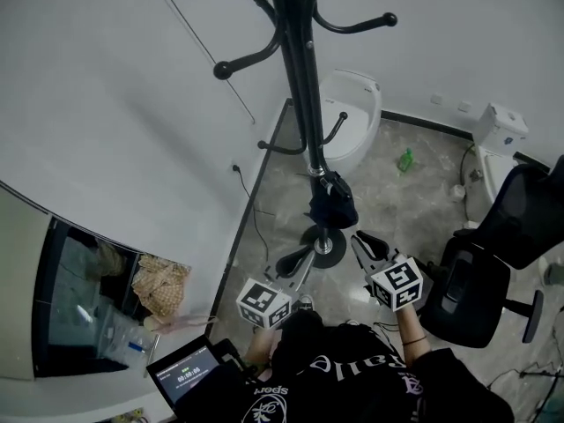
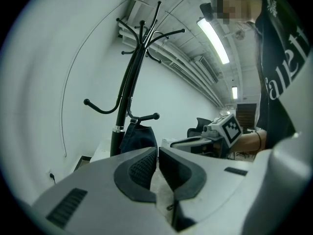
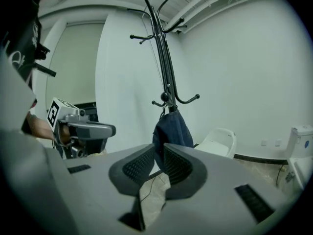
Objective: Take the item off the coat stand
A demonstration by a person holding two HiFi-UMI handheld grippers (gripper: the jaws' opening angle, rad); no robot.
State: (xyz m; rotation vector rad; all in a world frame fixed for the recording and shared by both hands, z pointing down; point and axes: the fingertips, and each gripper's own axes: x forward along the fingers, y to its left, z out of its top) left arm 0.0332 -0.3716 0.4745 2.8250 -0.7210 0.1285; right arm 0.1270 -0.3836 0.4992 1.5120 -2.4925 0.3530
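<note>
A black coat stand (image 1: 304, 104) rises in the corner by the white wall, and a dark blue bag (image 1: 333, 201) hangs from one of its low hooks. My left gripper (image 1: 293, 260) sits low near the stand's base, short of the bag. My right gripper (image 1: 361, 239) is just right of the base, also short of the bag. In the left gripper view the bag (image 2: 139, 136) lies beyond my left gripper (image 2: 157, 151), which is shut and empty. In the right gripper view the bag (image 3: 171, 126) lies beyond my right gripper (image 3: 160, 151), whose jaws stand barely apart and empty.
A white seat (image 1: 352, 113) stands behind the stand. A black office chair (image 1: 493, 254) is at the right. A green bottle (image 1: 405, 159) lies on the marbled floor. A screen (image 1: 189, 373) and a glass-fronted cabinet (image 1: 88, 298) are at the left. A cable runs along the wall.
</note>
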